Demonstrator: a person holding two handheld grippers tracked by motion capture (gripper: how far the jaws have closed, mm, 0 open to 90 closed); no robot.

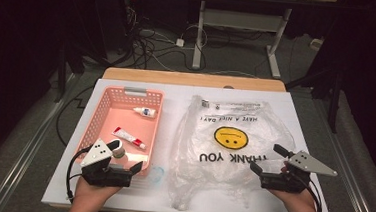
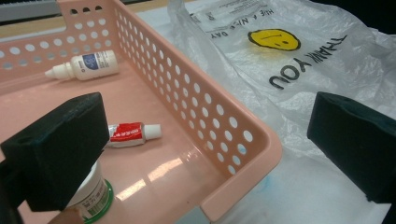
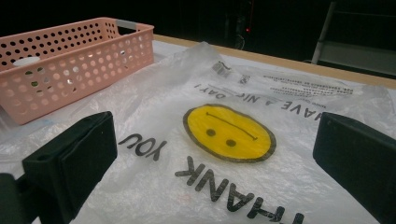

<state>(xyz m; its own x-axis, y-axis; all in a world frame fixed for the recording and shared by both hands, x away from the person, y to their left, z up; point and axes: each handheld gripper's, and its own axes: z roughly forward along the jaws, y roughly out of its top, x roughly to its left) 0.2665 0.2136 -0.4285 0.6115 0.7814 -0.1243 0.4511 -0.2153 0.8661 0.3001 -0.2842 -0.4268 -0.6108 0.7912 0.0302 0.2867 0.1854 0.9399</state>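
High view, step: start of packing, I judge. Both tools wait at the bottom of the frame, nothing picked yet.
High view, left gripper (image 1: 130,168): lower left, jaws released and empty, at the near right corner of the pink basket (image 1: 104,111).
High view, right gripper (image 1: 268,160): lower right, jaws spread wide, empty, over the near right part of the plastic bag (image 1: 227,154).
High view, things: white bottle (image 1: 144,112) at basket's far right, red-white tube (image 1: 128,137) in the middle, small jar (image 1: 118,152) at near end, partly behind the left tool.
Left gripper view, things: jar (image 2: 91,196) at bottom left, just behind the left jaw; tube (image 2: 133,133) center-left; bottle (image 2: 84,65) upper left.
Left gripper view, obstacle: basket's perforated wall (image 2: 196,100) runs diagonal betw. the things and the bag (image 2: 299,60).
Right gripper view, bag: flat w/ smiley (image 3: 228,133) in center, print upside down; the mouth I cannot find.
Right gripper view, basket (image 3: 74,65): upper left, touching the bag's edge.
Next move, my guess: right tool must pinch one thin layer to open the bag; left lifts a thing over the wall.
Risk: slippery film, both layers may come together.
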